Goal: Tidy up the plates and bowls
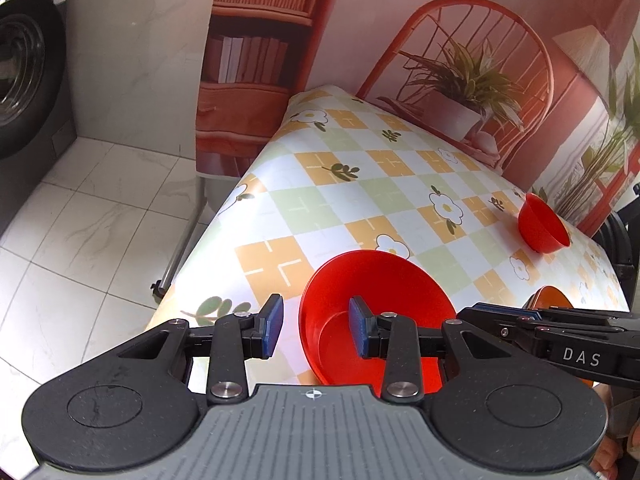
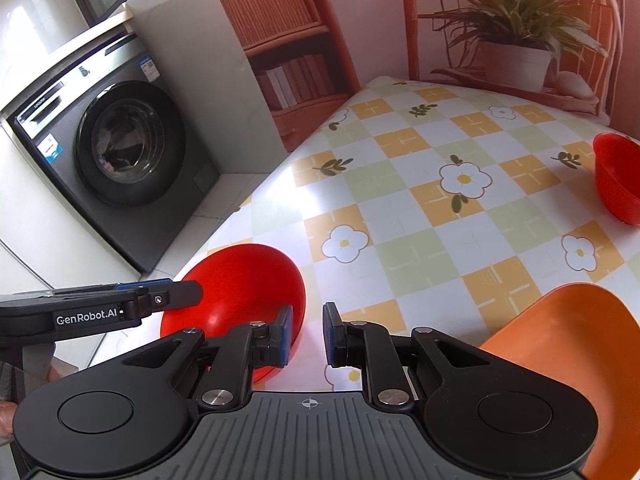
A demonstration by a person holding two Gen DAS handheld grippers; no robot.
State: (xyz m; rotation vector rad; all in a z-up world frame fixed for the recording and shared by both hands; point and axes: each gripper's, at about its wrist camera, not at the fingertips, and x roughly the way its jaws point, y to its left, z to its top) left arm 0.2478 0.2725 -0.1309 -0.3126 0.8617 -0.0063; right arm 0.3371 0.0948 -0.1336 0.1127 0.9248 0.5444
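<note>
A red plate point(image 1: 380, 280) lies on the flower-patterned table point(image 1: 320, 184), close in front of me. My left gripper point(image 1: 316, 326) is open and straddles the plate's left rim, one finger outside it and one over its inside. My right gripper point(image 2: 308, 334) is open with a narrow gap and nothing between its fingers. It sits just right of the red plate point(image 2: 244, 280) and left of an orange plate point(image 2: 560, 332). A small red bowl point(image 2: 618, 178) stands further back on the right; the left wrist view also shows this red bowl point(image 1: 542, 224) and the orange plate point(image 1: 548, 294).
The table's left edge point(image 2: 256, 196) drops to a white tiled floor point(image 1: 80, 220). A grey washing machine point(image 2: 120, 148) stands beyond it. A printed backdrop with a chair and plants point(image 1: 460, 80) rises behind the table. A folding metal leg point(image 1: 180, 256) shows under the table's corner.
</note>
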